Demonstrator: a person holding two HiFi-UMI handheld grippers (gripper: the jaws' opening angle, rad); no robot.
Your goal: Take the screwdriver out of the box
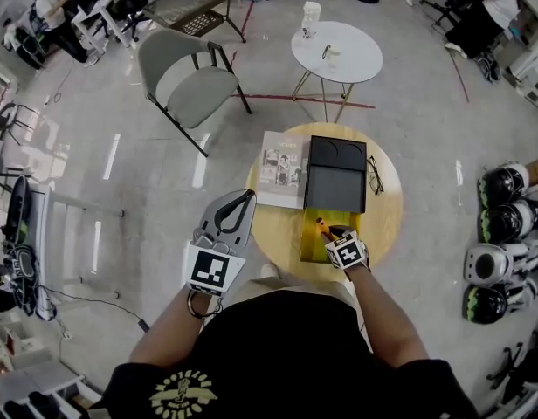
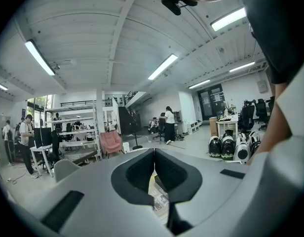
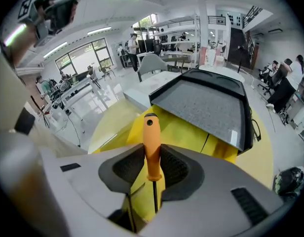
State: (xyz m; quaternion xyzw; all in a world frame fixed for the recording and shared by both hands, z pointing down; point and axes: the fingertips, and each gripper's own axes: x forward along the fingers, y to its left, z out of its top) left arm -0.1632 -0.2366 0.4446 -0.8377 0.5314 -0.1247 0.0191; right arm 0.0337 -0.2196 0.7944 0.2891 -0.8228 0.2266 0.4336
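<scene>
Jaws of the right gripper [image 3: 152, 157] pinch the screwdriver [image 3: 151, 132] by its orange handle.

the round wooden counter [image 1: 387, 225] carried an open box [image 1: 335, 182], a booklet [image 1: 280, 168] just left of it — and glasses [image 1: 375, 175] at its right.

Black shirt [image 1: 286, 356], yellow emblem [image 1: 183, 394]; grey hand-held grippers [image 1: 243, 197] [image 1: 330, 232].
</scene>
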